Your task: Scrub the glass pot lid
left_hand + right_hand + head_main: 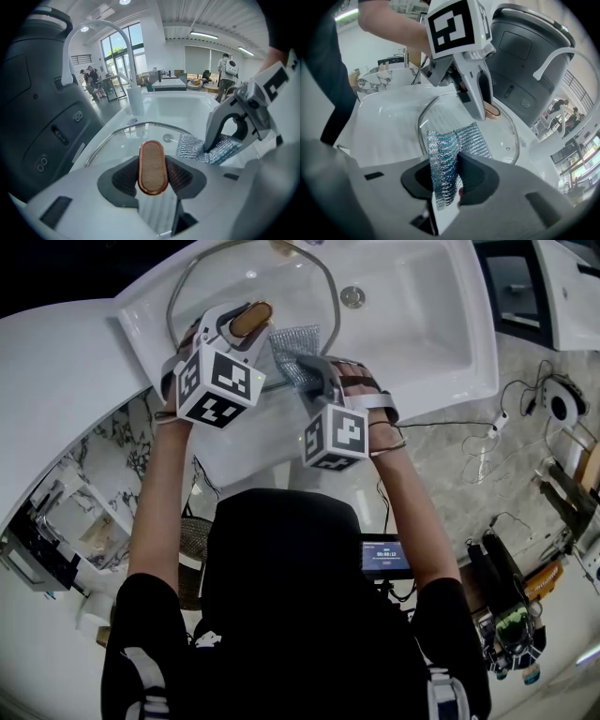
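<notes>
lid: glass pot lid (pixel 214 282) sat over the white sink (pixel 427 329) basin, faucet (pixel 96 29) behind it. Flat or tipped: couldn't tell.
left gripper: left gripper (pixel 153 177) was clamped on the lid handle (pixel 153 165), an oblong wood-look grip with a copper rim, one pad against each long side.
handle axis: long axis ran straight away from the left gripper's camera, in line with the jaws. That looked like a steadying hold, not a scrubbing one.
right gripper: right gripper (pixel 446 187) was closed on the mesh scrub pad (pixel 451 152), a silvery-blue metallic weave. One end was pinched between the pads and the rest hung out ahead of the jaws.
key relation: the pad's free end lay just beside the handle, on its right in the head view, over the glass inside the rim. Bare glass spread ahead of the right jaws and round the handle.
contact: pad on or just above the glass; not certain which.
nearer hand: the right gripper was the one placed to work the glass, and the left was tied up on the handle.
next move, my read: press the pad down and sweep round the handle.
risk: the two grippers sat very near each other, so a wide stroke could knock the left jaws.
</notes>
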A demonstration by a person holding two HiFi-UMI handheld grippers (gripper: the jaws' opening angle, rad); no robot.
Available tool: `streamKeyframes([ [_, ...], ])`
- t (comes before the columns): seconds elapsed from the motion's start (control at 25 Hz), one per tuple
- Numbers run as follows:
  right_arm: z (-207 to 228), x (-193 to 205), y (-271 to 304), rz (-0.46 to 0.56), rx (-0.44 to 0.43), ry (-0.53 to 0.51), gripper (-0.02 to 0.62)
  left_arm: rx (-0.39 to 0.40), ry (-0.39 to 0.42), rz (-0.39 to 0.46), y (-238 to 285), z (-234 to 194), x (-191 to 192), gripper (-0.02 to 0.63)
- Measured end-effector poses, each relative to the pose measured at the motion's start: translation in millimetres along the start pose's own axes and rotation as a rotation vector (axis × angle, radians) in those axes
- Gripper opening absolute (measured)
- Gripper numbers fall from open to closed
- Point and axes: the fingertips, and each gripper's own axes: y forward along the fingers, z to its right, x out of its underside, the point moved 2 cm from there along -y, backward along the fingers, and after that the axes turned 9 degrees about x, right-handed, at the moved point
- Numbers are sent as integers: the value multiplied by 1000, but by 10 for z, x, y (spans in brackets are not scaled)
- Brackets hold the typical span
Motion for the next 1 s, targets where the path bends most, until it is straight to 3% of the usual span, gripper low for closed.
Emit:
streamKeyframes([
  [0.64, 393, 118, 79, -33, 53, 9, 83, 2, -19, 15, 3, -8, 1, 167],
  [1.0, 680, 215, 148, -52, 99, 67, 81, -2, -27, 19, 4, -3, 9, 167],
])
